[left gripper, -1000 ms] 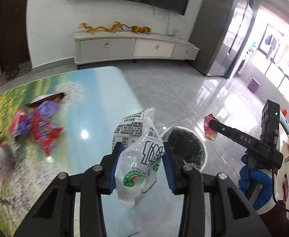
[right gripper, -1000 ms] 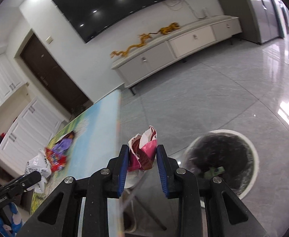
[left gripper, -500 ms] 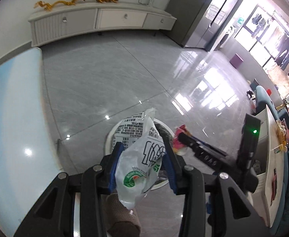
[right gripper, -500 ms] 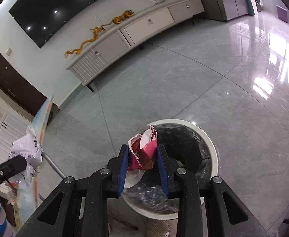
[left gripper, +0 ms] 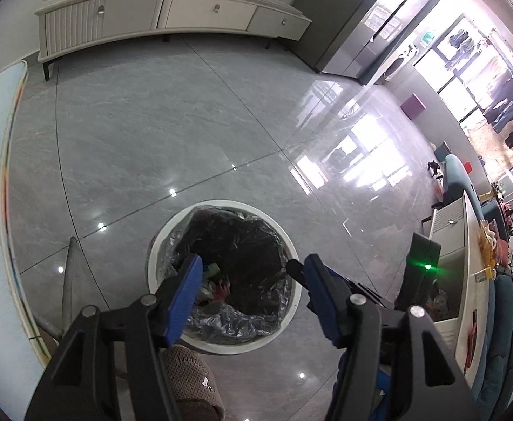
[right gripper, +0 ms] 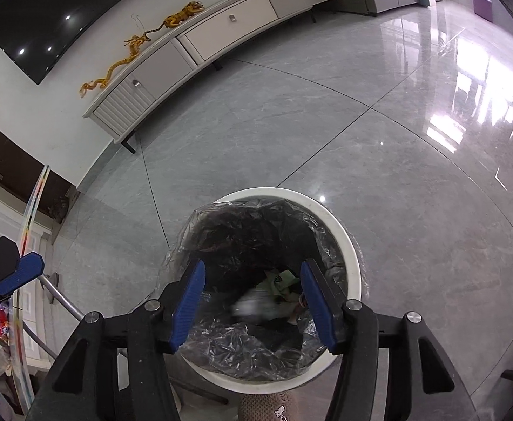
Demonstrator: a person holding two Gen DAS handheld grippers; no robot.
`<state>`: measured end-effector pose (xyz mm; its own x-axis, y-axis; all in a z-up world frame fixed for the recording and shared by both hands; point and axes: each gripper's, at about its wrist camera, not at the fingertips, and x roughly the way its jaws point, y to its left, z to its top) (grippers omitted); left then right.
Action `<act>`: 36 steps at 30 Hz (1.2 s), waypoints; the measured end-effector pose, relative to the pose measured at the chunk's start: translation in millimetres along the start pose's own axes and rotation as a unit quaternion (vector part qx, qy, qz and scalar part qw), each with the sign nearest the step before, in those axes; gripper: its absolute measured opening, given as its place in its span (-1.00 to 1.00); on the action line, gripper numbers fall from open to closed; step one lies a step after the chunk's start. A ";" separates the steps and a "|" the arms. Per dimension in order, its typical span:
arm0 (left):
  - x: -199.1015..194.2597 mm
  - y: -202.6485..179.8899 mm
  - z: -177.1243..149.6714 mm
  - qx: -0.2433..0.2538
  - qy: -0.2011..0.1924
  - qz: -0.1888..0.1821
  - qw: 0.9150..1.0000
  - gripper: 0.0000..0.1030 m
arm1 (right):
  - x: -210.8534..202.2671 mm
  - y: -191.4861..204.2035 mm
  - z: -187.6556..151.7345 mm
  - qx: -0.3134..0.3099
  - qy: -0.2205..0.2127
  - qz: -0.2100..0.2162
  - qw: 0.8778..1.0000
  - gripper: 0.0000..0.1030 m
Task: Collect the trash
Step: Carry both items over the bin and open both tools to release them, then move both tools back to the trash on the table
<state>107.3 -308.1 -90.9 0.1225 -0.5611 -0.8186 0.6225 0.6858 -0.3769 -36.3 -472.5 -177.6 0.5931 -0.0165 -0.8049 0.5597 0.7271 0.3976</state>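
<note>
Now your left gripper [left gripper: 252, 273] and right gripper [right gripper: 252, 280] hang above the white bin [right gripper: 340, 226]. Both jaws have just been opening, nothing between them. Wrappers [right gripper: 267, 298] lie inside the bin.

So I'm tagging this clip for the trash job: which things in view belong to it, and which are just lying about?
Part of the job:
- left gripper, open, empty
- right gripper, open, empty
- trash bin with black liner
- wrappers in the bin
- table edge

Just lying about:
- TV cabinet
- gold dragon ornaments
- brown slipper
- purple box
</note>
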 end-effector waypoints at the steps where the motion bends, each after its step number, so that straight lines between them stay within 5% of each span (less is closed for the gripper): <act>1: -2.2 -0.1 0.1 0.000 -0.007 0.005 1.000 0.14 | -0.5 -0.5 -0.1 0.001 0.000 -0.001 1.000 0.05; 9: -40.8 6.8 -11.4 -0.001 -0.072 0.036 0.997 0.14 | -18.0 14.0 -5.6 -0.015 -0.010 -0.011 1.000 0.06; 19: -80.6 31.8 -39.8 -0.006 -0.062 0.057 0.996 0.14 | -49.9 41.1 -16.4 -0.027 -0.031 -0.007 0.999 0.08; 36: -197.8 87.6 -112.8 -0.047 -0.150 0.097 0.983 0.14 | -134.7 140.9 -39.6 -0.118 -0.087 0.020 0.989 0.17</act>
<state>50.4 -84.7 -10.8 0.4622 -0.5178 -0.7199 0.4935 0.8247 -0.2764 -60.3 -340.6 -30.6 0.7143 -0.0871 -0.6944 0.3952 0.8691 0.2976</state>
